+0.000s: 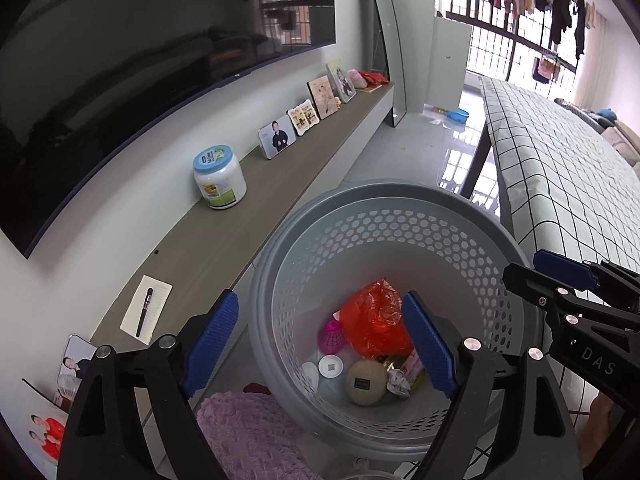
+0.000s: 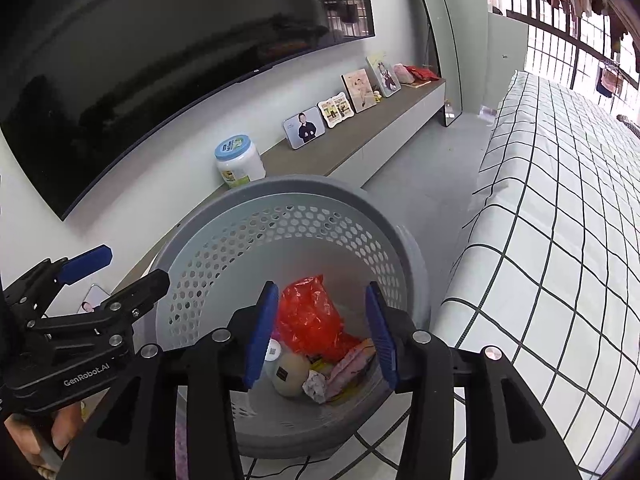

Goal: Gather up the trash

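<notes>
Since both the left gripper (image 1: 320, 344) and the right gripper (image 2: 322, 334) hang over the grey perforated trash basket (image 1: 400, 216) with fingers spread and nothing between them, the collecting looks largely done — no loose trash shows elsewhere, though much of the floor is hidden. Inside the basket, a crumpled red plastic bag (image 1: 376, 322) lies toward 12 o'clock, a pink shuttlecock (image 1: 332, 338) at 9, and a round beige lidded tub (image 1: 366, 382) and a foil wad (image 1: 398, 384) toward 6.
</notes>
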Demonstrator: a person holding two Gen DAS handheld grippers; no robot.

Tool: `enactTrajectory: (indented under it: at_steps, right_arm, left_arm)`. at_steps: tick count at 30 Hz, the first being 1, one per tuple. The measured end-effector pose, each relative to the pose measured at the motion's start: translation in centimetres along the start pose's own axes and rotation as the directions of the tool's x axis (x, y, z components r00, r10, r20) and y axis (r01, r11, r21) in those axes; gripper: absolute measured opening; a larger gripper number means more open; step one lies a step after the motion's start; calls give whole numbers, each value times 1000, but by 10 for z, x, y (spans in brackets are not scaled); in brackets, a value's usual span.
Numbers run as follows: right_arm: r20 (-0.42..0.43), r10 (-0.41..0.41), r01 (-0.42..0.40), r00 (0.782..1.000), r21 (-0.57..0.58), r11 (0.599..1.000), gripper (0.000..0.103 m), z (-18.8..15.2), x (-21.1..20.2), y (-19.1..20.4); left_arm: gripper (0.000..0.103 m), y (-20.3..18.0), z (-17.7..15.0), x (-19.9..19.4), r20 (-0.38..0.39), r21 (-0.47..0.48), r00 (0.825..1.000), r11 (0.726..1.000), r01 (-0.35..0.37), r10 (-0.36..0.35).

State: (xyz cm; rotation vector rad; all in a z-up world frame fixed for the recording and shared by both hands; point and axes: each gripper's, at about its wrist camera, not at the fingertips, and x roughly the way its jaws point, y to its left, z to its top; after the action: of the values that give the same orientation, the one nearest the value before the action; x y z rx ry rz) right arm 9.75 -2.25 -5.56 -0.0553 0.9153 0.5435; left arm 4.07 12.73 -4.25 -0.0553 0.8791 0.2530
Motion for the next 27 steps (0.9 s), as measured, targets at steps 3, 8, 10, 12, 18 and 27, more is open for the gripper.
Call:
enactTrajectory:
  at_steps: [3,8,10,12,18,27]
  right_arm:
    - [3,-11,11,1000,-6,1000,48,-2,0,1]
    - [8,-19,19,1000,-16,1000,55,-4,-1,3]
    - [5,-20,20,1000,-14,1000,55,-3,0,2]
    - [3,-21,21,1000,-9,1000,55,-3,0,1]
    - [3,-24,24,1000,-2,1000,57,-4,0,0]
    - [4,-27,27,1000,-3,1000,57,-5,0,0]
  left_arm:
    - [86,2,-1,-2,3,-10,1000,1000,-6,6]
    - [90,5,-3,-5,2,-20,1000,1000,-21,21]
    - [92,6,-3,-6,4,-25,1000,999,-23,24]
    - [93,6,-3,-7,7,-27,1000,999,-27,28]
    - [94,7,-4,-10,11,-31,999,999,-39,39]
    - [95,9,-4,-11,13,-36,999,999,-40,40]
